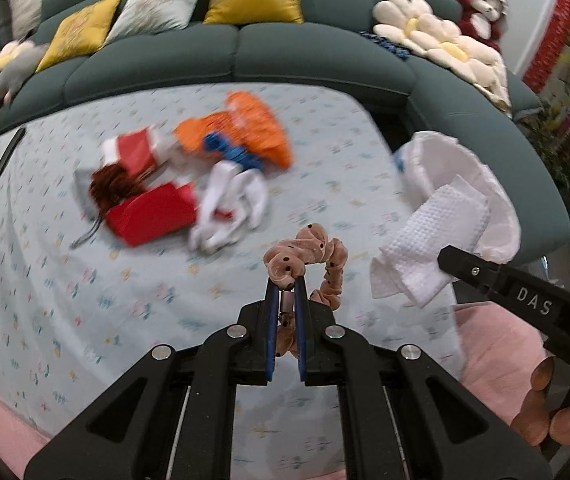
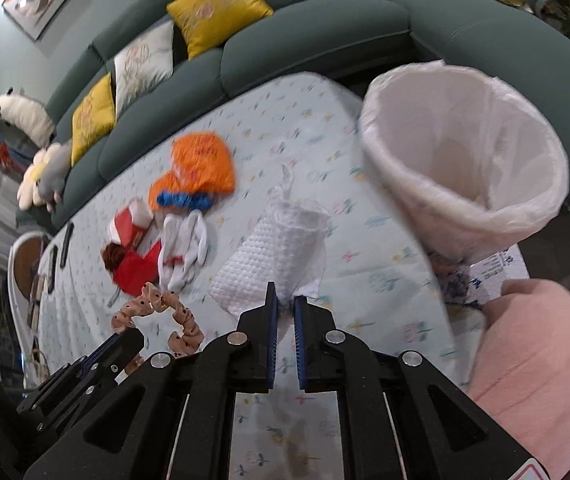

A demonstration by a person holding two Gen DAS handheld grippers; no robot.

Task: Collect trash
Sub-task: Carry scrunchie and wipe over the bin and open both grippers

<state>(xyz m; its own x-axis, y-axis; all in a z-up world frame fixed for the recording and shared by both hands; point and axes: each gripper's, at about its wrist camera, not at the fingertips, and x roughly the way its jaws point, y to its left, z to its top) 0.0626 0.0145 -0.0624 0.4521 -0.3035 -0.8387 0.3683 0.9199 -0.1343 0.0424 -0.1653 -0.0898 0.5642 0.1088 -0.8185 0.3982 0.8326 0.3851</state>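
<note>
In the left wrist view my left gripper (image 1: pixel 285 286) is shut on a tan scrunchie with dark dots (image 1: pixel 313 248), held above the flowered tablecloth (image 1: pixel 85 280). My right gripper (image 1: pixel 447 258) comes in from the right, shut on a white paper towel (image 1: pixel 425 248). In the right wrist view the right gripper (image 2: pixel 285 300) pinches that paper towel (image 2: pixel 273 248) by its lower edge. A bin lined with a white bag (image 2: pixel 465 152) stands just to its right. The scrunchie (image 2: pixel 157 304) and the left gripper (image 2: pixel 133 338) show at lower left.
On the cloth lies a pile: an orange bag (image 1: pixel 245 128), a red box (image 1: pixel 153 216), white socks (image 1: pixel 233 204), a blue scrunchie (image 1: pixel 225 148) and a brown tuft (image 1: pixel 113 188). Two dark remotes (image 1: pixel 9 152) lie far left. A green sofa (image 1: pixel 245 52) with cushions curves behind. Pink clothing (image 2: pixel 533 352) sits lower right.
</note>
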